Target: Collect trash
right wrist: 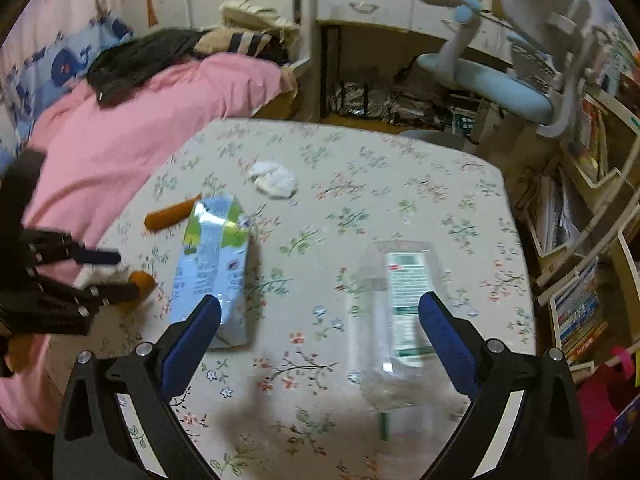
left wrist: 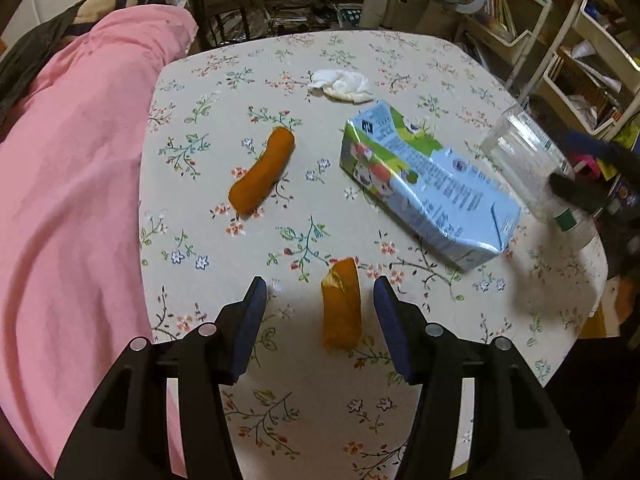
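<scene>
glossy carton [left wrist: 428,184], clear plastic bottle [right wrist: 394,312], crumpled tissue [left wrist: 342,85]

On the table [right wrist: 460,184], the carton [right wrist: 210,264] lies left of the bottle [right wrist: 396,312], tissue [right wrist: 276,180] behind.

On the floral table [left wrist: 400,60] lay two orange pieces [left wrist: 262,172] [left wrist: 342,304], one crushed milk carton [left wrist: 424,184], one clear plastic bottle [right wrist: 394,320] and one crumpled white tissue [left wrist: 344,85]. Two grippers [left wrist: 320,304] [right wrist: 320,324] were present.

Motion blurs the clear plastic bottle [left wrist: 532,164]; the milk carton [right wrist: 212,264] hides part of the orange peel [right wrist: 170,216]
</scene>
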`<state>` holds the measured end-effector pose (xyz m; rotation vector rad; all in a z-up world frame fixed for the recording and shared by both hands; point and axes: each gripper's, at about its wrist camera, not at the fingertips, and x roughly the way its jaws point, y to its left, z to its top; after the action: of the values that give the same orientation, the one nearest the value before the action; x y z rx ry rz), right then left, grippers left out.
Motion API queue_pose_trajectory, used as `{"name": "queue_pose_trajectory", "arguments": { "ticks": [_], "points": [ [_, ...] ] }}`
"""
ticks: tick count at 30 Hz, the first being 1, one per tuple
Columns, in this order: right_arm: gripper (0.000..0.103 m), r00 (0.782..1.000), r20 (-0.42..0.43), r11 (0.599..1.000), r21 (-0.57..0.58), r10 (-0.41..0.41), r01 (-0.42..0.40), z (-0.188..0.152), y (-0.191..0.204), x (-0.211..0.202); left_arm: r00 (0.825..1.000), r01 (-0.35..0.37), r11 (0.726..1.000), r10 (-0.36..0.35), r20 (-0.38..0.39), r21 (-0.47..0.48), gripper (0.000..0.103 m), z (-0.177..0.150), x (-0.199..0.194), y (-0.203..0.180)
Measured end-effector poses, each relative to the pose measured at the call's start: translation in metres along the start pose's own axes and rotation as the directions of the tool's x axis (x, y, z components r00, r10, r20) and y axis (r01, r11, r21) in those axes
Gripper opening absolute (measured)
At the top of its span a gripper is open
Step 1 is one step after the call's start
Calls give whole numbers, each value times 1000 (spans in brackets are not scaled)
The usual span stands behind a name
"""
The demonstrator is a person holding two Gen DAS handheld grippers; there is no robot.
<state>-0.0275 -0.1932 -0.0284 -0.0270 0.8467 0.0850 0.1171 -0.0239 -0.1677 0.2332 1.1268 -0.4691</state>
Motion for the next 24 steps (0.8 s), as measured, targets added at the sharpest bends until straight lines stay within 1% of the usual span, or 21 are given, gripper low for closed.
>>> {"name": "queue_pose_trajectory", "arguments": {
  "ticks": [2, 7, 10, 14, 15, 17, 19, 24],
  "points": [
    [95, 1000, 14, 999, 40, 2, -3, -2, -14, -8, 999, -32, 999, 32, 4, -2, 53, -1, 3, -4],
    [95, 999, 35, 988, 148, 33, -38, -12, -43, -16, 997, -76, 997, 76, 2, 20, 53, -4, 9, -15],
    [95, 999, 31, 986, 166, 28, -33, -18, -51, -19, 995, -103, 994, 103, -4, 24, 53, -5, 15, -20],
    [95, 999, 26, 983, 182, 30, -34, -22, -62, -20, 995, -98, 995, 98, 6, 7, 53, -4, 16, -18],
    [95, 999, 22, 981, 189, 37, -40, -23, -65, -19, 996, -94, 996, 94, 9, 5, 51, -3, 16, -18],
    [95, 999, 10, 980, 194, 45, -46, -25, -68, -16, 996, -86, 996, 86, 17, 4, 42, -2, 16, -18],
    [95, 999, -1, 981, 191, 45, -44, -27, -70, -13, 997, -78, 997, 78, 19, -4, 20, -1, 15, -18],
    [95, 999, -10, 984, 173, 45, -42, -31, -74, -15, 999, -41, 999, 41, 26, -23, 18, 0, 13, -18]
  ]
}}
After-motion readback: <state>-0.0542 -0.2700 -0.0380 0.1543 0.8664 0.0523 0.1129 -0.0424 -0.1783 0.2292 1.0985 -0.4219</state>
